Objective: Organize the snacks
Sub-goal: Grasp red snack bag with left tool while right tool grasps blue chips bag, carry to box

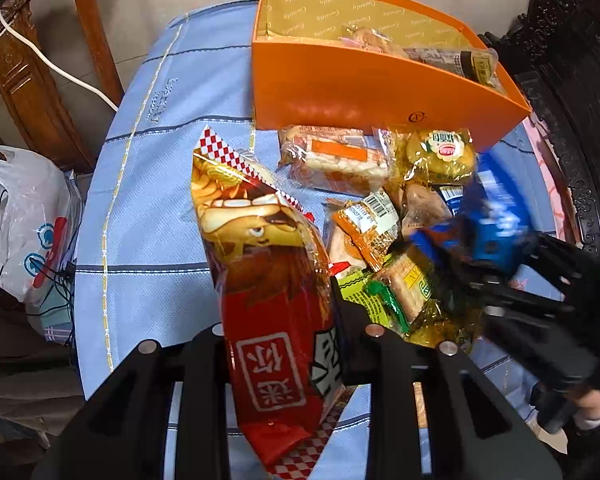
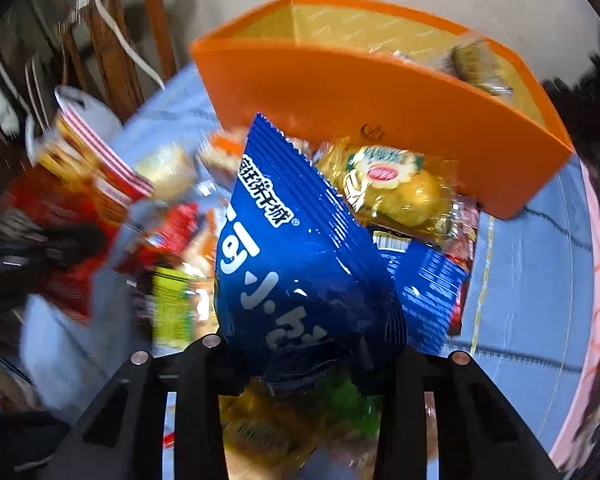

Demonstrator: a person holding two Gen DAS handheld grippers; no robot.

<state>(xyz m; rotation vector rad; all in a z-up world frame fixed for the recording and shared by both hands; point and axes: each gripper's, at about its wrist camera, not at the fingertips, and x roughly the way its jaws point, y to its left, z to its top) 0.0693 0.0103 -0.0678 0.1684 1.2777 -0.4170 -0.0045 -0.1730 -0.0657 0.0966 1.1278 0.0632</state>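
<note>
My left gripper (image 1: 284, 340) is shut on a long red and gold snack bag (image 1: 268, 264) and holds it above the blue tablecloth. My right gripper (image 2: 300, 344) is shut on a blue snack bag (image 2: 300, 248); it shows blurred at the right of the left wrist view (image 1: 488, 236). The orange box (image 1: 364, 88) stands open at the back with a few snacks inside; it also shows in the right wrist view (image 2: 360, 96). A pile of small wrapped snacks (image 1: 380, 216) lies in front of the box, among them a yellow round cake (image 2: 396, 184).
The table has a light blue checked cloth (image 1: 152, 200). A wooden chair (image 1: 40, 80) with a white cable and a white plastic bag (image 1: 24, 216) stand at the left. Dark carved furniture (image 1: 572, 80) stands at the right.
</note>
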